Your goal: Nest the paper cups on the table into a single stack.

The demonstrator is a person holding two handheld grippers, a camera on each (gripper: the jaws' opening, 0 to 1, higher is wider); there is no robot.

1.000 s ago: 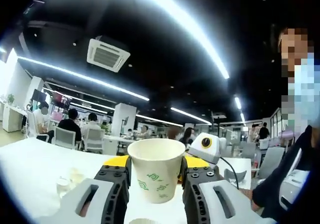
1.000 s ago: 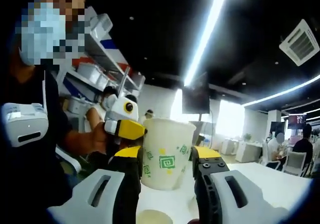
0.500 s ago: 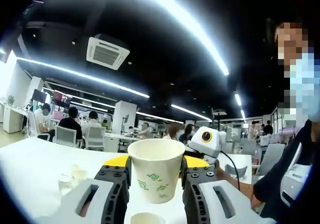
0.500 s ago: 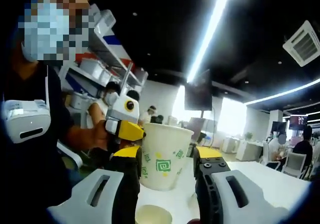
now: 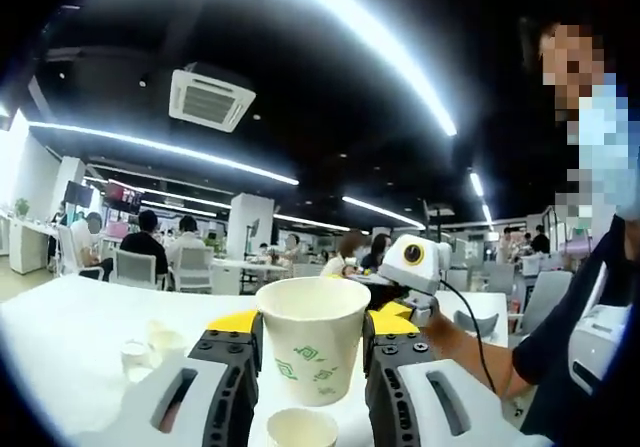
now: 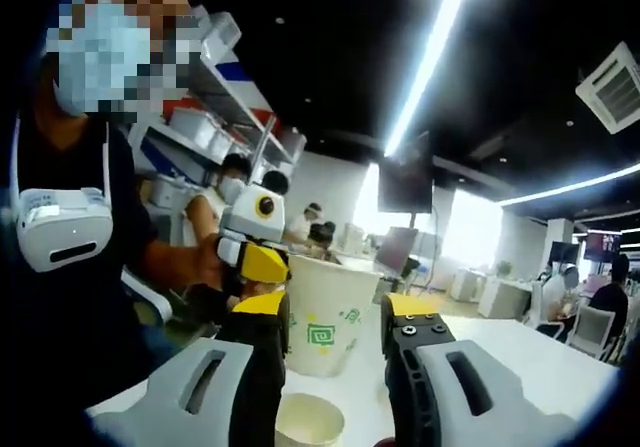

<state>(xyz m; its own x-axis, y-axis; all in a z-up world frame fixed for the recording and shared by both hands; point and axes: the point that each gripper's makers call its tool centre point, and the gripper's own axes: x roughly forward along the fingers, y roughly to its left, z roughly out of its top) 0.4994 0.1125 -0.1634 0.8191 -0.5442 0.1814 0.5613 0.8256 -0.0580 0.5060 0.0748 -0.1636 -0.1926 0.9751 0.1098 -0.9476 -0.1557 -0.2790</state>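
Cups: each claw holds one clamped between its jaws, left claw (image 5: 310,352) on a cup (image 5: 312,337), right claw (image 6: 334,342) on another (image 6: 328,327). A third cup (image 5: 300,428) on the desk (image 5: 70,337) has risen into view; we judge nesting imminent.

We saw a cream paper cup (image 5: 312,337) printed with green square-spiral marks in the left gripper (image 5: 310,352), whose jaws were black with yellow tips and grey bodies. The right gripper (image 6: 333,342) wore the same black, yellow and grey, and its cup (image 6: 331,325) was cream with green motifs too. The bench (image 5: 70,337) was white. A plain cream cup (image 5: 300,428) stood below, and another (image 6: 309,421) in the right gripper view.
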